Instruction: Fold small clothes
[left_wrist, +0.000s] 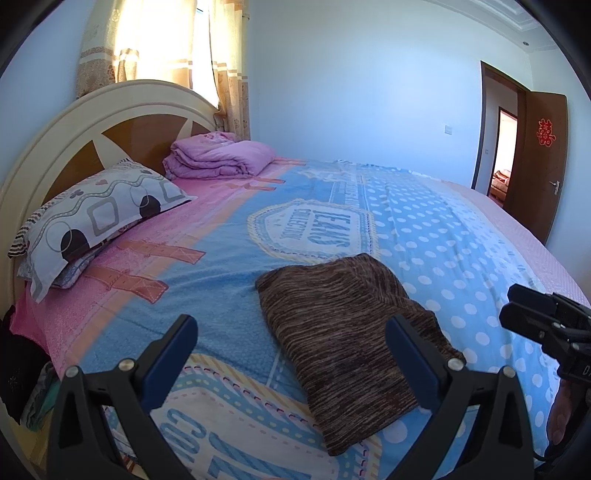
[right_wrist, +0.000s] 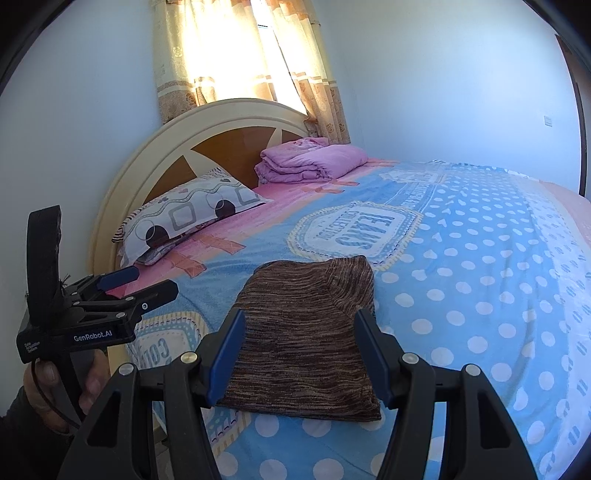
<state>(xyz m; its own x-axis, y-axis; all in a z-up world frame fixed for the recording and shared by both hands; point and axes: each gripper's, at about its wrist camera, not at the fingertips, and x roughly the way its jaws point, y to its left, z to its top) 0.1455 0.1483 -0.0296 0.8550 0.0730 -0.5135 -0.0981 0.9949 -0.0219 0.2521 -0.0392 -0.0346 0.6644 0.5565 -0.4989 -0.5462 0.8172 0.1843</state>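
Both my grippers are wide open, holding nothing. Right gripper (right_wrist: 301, 354) hangs nearest the brown cloth (right_wrist: 303, 343), straight ahead; left gripper (left_wrist: 291, 354) has it ahead, slanting right, on the bed (right_wrist: 480, 280).

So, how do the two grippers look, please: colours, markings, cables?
Both are black plastic with blue pads inside the jaws and silver pivot screws. The left gripper carries white "GenRobot.AI" lettering; a thin black cable hangs below its handle. The hand holding it is bare.

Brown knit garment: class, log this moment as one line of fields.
garment: brown knit garment folded, flat on bedspread | left gripper: open, empty | right gripper: open, empty | contact: none
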